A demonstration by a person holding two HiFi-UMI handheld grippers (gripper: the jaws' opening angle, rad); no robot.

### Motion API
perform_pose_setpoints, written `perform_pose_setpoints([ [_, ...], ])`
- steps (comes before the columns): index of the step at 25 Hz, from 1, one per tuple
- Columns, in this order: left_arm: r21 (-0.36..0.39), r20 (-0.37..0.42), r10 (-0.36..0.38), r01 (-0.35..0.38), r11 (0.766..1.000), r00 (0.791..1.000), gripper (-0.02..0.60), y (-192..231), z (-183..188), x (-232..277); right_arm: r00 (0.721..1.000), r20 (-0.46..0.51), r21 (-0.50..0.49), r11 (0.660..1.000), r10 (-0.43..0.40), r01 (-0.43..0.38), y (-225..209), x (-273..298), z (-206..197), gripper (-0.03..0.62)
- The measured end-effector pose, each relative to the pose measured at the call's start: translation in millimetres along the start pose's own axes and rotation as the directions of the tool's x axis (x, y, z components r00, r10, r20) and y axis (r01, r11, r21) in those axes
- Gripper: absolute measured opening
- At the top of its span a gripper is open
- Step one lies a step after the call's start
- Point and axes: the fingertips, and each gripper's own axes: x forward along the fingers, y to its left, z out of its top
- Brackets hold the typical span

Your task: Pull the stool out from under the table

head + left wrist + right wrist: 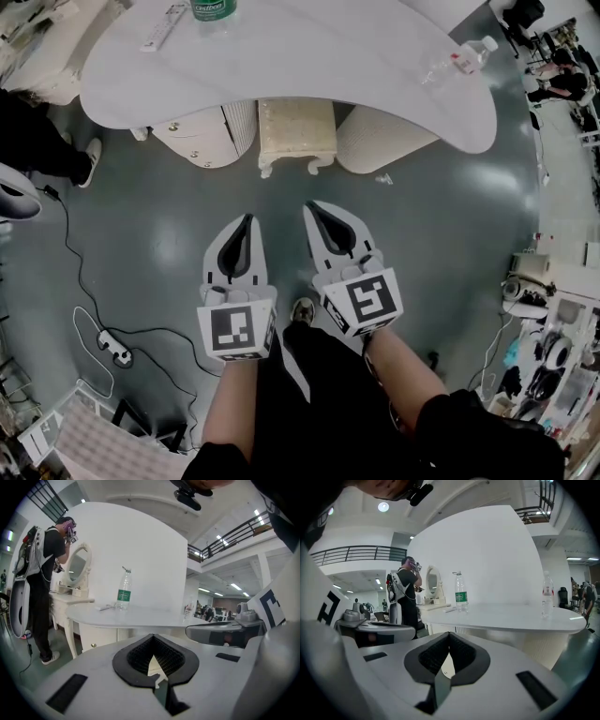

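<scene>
The left hand-held gripper [247, 221] is clenched, its dark pads meeting at the tips with nothing caught between them, and the right hand-held gripper [312, 209] is clenched and empty in the same way. The two hang side by side above the floor [169, 225], apart from each other, both aimed forward at the counter [309, 56]. Just behind and between them a shoe [302, 311] of the person holding them stands on the floor. Straight ahead of both grippers, well apart from their tips, the stool [296, 131] sits tucked under the front edge of the counter, its cream cushioned seat and curved legs partly showing. It stands between the counter's two rounded, ribbed bases, one [202, 136] ahead of the left gripper and the other [384, 136] ahead and to the right of the right one. On the counter beyond the stool, a green-labelled bottle [214, 9] stands upright ahead of the left gripper, and a clear bottle [459, 58] is farther off to the right. Behind and to the left of the left gripper, a power strip [114, 347] lies on the floor with its cable trailing.
</scene>
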Motion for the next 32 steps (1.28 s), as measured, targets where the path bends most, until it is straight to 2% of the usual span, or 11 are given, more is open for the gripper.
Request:
perform_pose_setpoints([
  [7, 0.020, -0.039, 0.008, -0.008, 1.000, 0.999, 0.005, 12, -32, 18, 1.000, -0.004, 0.049, 0.999, -0.003, 0.003, -7, 13, -30, 0.006],
  [17, 0.024, -0.036, 0.005, -0.004, 1.000, 0.999, 0.005, 20, -77, 53, 1.000, -0.019, 0.031, 0.999, -0.013, 0.014, -23, 37, -80, 0.006],
  [24, 0.031, -0.029, -0.017, 0.018, 0.999, 0.999, 0.005, 25, -130, 85, 1.000, -0.012, 0.017, 1.000, -0.020, 0.020, -29, 61, -130, 0.006],
  [32, 0.058, 0.020, -0.052, 0.051, 0.997, 0.998, 0.005, 37, -188, 137, 0.999, 0.014, 0.001, 1.000, -0.030, 0.030, -51, 97, -193, 0.006],
])
